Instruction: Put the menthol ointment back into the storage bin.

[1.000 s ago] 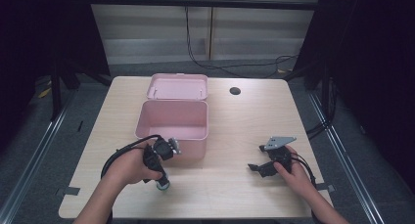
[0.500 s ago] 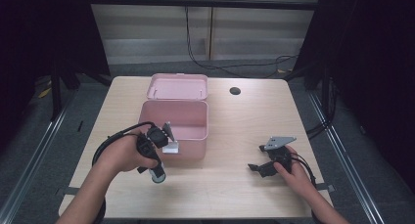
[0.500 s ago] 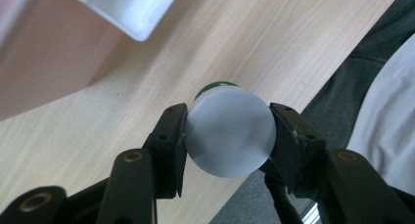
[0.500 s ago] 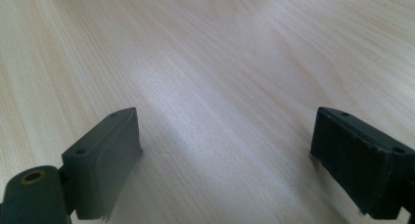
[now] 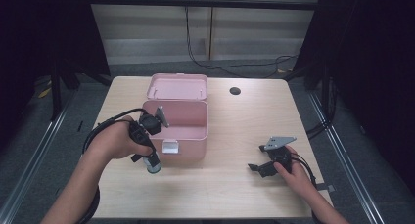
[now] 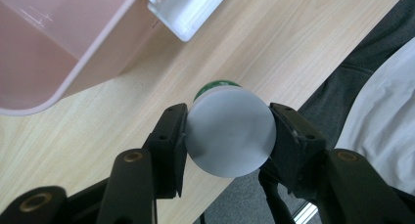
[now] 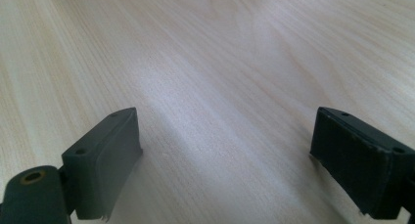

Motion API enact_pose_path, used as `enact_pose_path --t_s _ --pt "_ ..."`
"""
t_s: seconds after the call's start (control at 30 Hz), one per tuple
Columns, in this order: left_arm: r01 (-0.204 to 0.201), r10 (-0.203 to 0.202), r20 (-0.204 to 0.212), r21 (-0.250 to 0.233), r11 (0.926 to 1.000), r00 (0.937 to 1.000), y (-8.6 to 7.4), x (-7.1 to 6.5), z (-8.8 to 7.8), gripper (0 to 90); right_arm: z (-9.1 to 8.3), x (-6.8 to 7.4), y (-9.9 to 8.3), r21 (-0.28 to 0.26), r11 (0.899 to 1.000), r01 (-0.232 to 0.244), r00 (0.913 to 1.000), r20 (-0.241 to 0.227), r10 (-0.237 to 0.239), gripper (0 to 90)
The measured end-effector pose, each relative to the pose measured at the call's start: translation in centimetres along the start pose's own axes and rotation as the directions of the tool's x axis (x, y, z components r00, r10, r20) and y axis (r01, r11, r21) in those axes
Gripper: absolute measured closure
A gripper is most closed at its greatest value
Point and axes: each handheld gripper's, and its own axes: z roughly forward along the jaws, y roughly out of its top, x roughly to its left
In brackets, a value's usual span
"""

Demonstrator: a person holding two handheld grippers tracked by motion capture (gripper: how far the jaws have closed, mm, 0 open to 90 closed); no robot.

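Observation:
A small bottle [image 5: 153, 164] with a white cap [image 6: 229, 136] and a green body is clamped between the jaws of my left gripper [image 5: 150, 157], cap towards the camera. It hangs just off the front left corner of an open pink box [image 5: 188, 148], whose lid [image 5: 177, 86] lies folded back. In the left gripper view the box's rim [image 6: 73, 72] and white latch [image 6: 188, 9] sit above my left gripper [image 6: 228, 120]. My right gripper [image 5: 259, 168] rests low on the table at the right, open with nothing between its jaws [image 7: 225, 136].
The box's inside looks bare. A round black hole [image 5: 235, 91] sits in the wooden table [image 5: 235, 131] behind the box, to its right. Cables trail from both grippers. Dark floor and metal rails border the table's sides.
My left gripper has carried the bottle away from the front edge and slightly left, closer to the box's front left corner. The right gripper has stayed put.

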Motion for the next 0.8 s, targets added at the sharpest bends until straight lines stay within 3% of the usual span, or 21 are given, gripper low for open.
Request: enact_pose_path --t_s 0.37,0.8 --pt "0.026 -0.025 0.01 -0.028 0.9993 0.9996 0.7 0.5 -2.4 50.7 0.0 0.0 0.0 0.002 1.0 0.0 1.0 -0.001 0.0 10.5" --pt "0.098 -0.098 0.0 -0.069 0.9928 0.9952 2.7 1.2 -4.4 50.7 0.0 0.0 0.0 0.001 1.0 0.001 1.0 -0.001 -0.001 10.5"
